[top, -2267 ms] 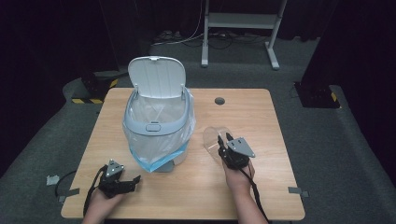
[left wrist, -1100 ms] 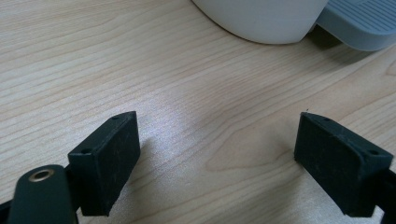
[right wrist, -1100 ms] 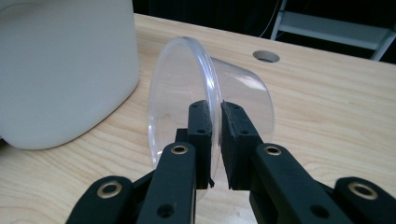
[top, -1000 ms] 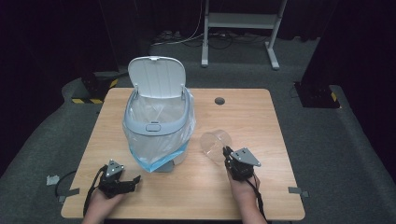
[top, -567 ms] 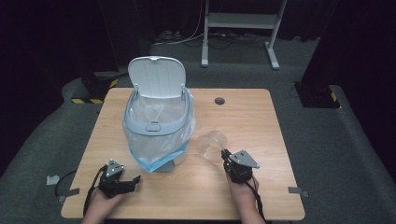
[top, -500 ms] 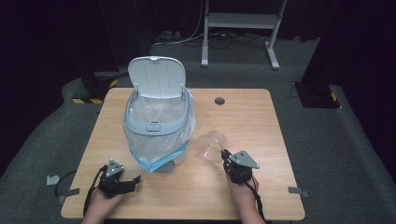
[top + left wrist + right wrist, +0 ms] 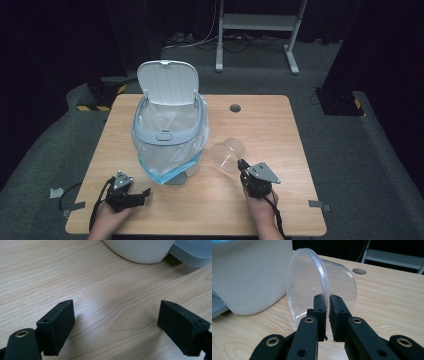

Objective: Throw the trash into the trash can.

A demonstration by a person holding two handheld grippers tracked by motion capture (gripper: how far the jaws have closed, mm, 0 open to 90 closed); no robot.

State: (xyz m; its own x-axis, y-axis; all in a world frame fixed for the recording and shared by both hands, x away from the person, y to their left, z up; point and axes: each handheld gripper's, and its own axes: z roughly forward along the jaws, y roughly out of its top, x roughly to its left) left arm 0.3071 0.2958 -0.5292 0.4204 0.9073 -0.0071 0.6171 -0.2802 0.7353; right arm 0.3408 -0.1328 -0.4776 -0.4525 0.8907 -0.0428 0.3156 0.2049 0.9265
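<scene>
While the right claw is closed thin on the rim of the clear plastic cup, the cup lies on its side near the middle of the counter, its long axis about level. The bin with the raised lid stands just beside the cup, toward the left edge, so I judge a lift and a short carry leftward. The left claw rests wide open and empty near the near-left corner.

Your left gripper has blocky matte-black pads with small screw holes and a brass rivet. Your right gripper has black arms, brass rivets, a grey three-cornered plate and a trailing black cable.
</scene>
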